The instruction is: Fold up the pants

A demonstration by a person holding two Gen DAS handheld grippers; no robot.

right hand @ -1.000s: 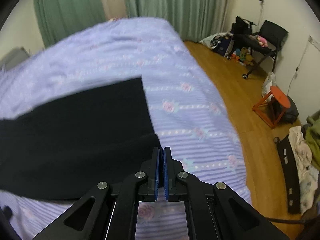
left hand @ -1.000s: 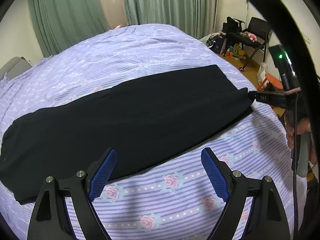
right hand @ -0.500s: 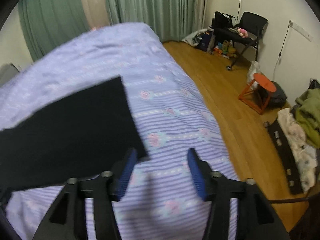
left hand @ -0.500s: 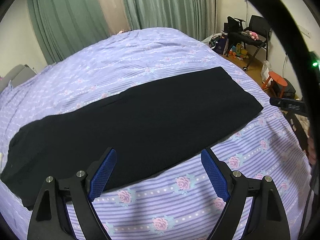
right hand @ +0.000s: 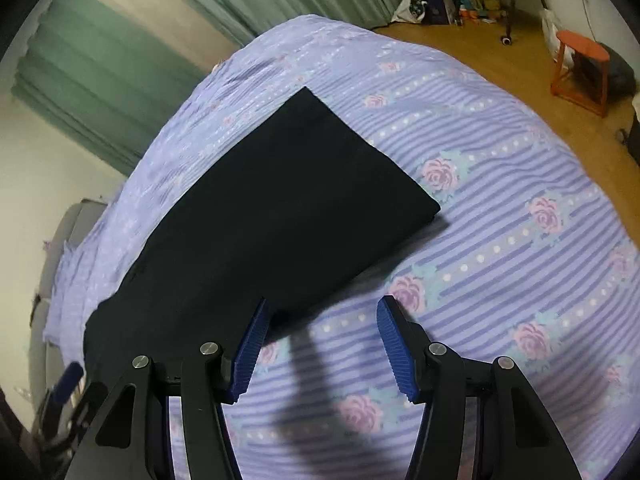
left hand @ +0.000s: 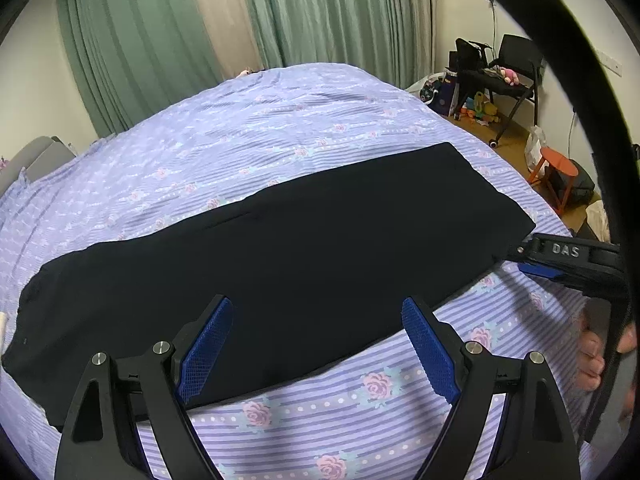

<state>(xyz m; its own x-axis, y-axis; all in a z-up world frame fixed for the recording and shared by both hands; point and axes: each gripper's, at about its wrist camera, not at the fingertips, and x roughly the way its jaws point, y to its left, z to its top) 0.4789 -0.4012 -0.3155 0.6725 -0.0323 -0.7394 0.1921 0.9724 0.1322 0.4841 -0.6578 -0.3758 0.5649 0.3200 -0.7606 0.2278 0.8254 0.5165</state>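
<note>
**Both claws apart, pants flat on the bed**

On your left, the left gripper [left hand: 316, 344] hangs over the near long edge of the pants [left hand: 280, 256], its blue pads [left hand: 206, 350] spread wide with nothing pinched; the dark cloth shows between and beyond them, not pressed by either pad. The pants lie as one long black strip across the purple rose-striped bedspread [left hand: 320, 408], running from your lower left up to the right, flat and doubled lengthwise as far as you can tell.

Moving right, the strip's narrow end sits near the bed's right side, and your right gripper [right hand: 320, 340] is at that end's near corner. Its jaws have just been opening and now stand apart; the left pad lies over the black edge without clamping it, and the gap between the pads shows bedspread. In the left wrist view the same gripper reaches in level beside the corner, with your hand [left hand: 592, 356] below it.

Farther right, past the bed, an orange stool [right hand: 582, 64] stands on the wooden floor.
</note>
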